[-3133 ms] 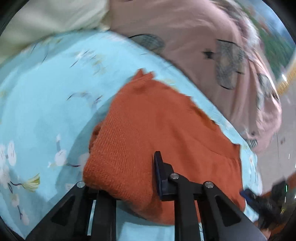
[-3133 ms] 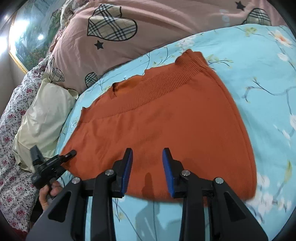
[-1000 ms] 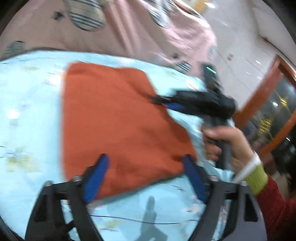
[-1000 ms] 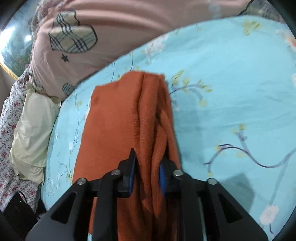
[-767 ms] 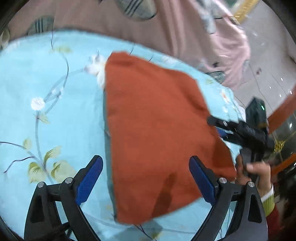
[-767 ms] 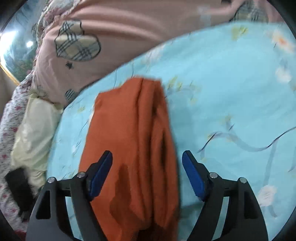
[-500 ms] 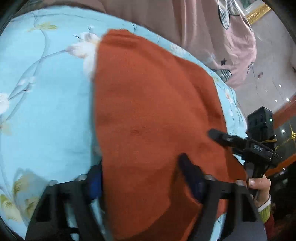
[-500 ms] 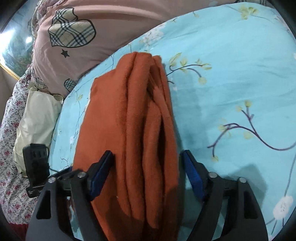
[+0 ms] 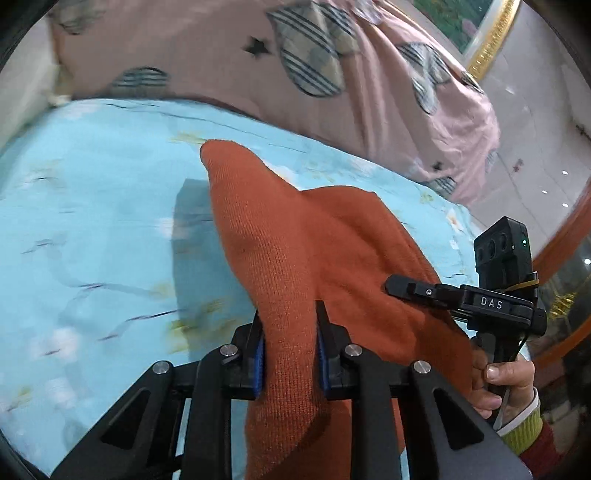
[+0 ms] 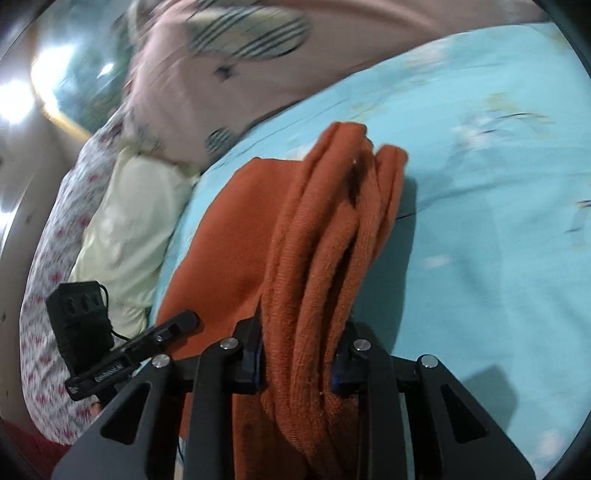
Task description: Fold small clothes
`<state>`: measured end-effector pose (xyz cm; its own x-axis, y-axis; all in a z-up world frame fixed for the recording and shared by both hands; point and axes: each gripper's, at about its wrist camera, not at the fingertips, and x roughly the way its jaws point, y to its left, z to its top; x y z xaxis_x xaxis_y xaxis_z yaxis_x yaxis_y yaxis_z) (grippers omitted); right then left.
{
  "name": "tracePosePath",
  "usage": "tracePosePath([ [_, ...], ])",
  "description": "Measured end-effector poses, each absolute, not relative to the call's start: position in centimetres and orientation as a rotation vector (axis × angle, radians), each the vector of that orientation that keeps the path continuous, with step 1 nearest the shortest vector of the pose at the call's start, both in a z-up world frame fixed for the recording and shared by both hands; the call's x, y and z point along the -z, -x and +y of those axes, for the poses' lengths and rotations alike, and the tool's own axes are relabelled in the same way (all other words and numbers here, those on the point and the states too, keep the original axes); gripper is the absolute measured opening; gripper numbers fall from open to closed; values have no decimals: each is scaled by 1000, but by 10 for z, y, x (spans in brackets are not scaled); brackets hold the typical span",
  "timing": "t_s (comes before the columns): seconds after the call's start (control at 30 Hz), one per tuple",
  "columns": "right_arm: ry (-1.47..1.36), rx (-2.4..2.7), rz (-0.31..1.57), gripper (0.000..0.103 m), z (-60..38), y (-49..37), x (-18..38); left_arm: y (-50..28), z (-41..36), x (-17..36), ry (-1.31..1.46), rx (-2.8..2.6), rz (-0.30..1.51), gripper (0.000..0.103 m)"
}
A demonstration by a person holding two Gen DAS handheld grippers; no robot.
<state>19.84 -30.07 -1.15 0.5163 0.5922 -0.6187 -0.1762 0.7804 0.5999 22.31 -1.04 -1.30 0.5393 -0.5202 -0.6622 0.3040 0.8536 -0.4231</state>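
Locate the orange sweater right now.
Orange sweater lies on the blue floral sheet, near the pink quilt, pinched by left tool and right tool.

Bed w/ light-blue floral sheet spread across it, thin dark branches & pale blossoms printed on it. Along the far side lies a pink quilt w/ plaid hearts & small black stars, bunched up against the sheet's edge. Next to it, a pale cream pillow touching the sheet; beside that, white fabric w/ small red flowers. Gold-framed picture on the wall behind; shiny tiled floor beyond the bed.
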Motion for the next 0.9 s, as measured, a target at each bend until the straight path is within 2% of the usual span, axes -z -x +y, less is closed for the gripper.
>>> tracePosePath([
  [0.1, -515, -544, 940, 27, -270, -201, 25, -214, 17, 17, 275, 448, 880, 22],
  [0.2, -497, -532, 987, 27, -252, -206, 48, -215, 39, 47, 280, 377, 954, 26],
  [0.23, -477, -501, 999, 28, -250, -208, 54, -215, 43, 59, 277, 360, 972, 30],
  [0.3, -471, -457, 1033, 41, -254, -208, 66, -213, 50, 73, 291, 331, 985, 48],
  [0.37, -497, -449, 1044, 44, -262, -205, 68, -211, 55, 71, 301, 311, 979, 57],
  [0.4, -480, -428, 1051, 49, -265, -202, 63, -207, 58, 65, 295, 296, 963, 56],
  [0.47, -414, -360, 1032, 52, -270, -195, 47, -201, 62, 54, 286, 285, 933, 55],
  [0.6, -343, -318, 921, 52, -273, -192, 10, -187, 63, 29, 288, 336, 875, 55],
  [0.73, -315, -304, 913, 51, -255, -218, 10, -178, 41, 23, 226, 393, 868, 57],
  [0.77, -314, -297, 927, 47, -251, -226, 14, -175, 35, 25, 206, 398, 874, 57],
  [0.8, -323, -293, 951, 30, -249, -236, 22, -174, 31, 27, 193, 412, 884, 57],
  [0.83, -332, -298, 971, 20, -247, -241, 26, -173, 25, 29, 182, 430, 892, 57],
  [0.9, -351, -307, 951, 11, -250, -244, 20, -168, 21, 29, 157, 441, 894, 57],
])
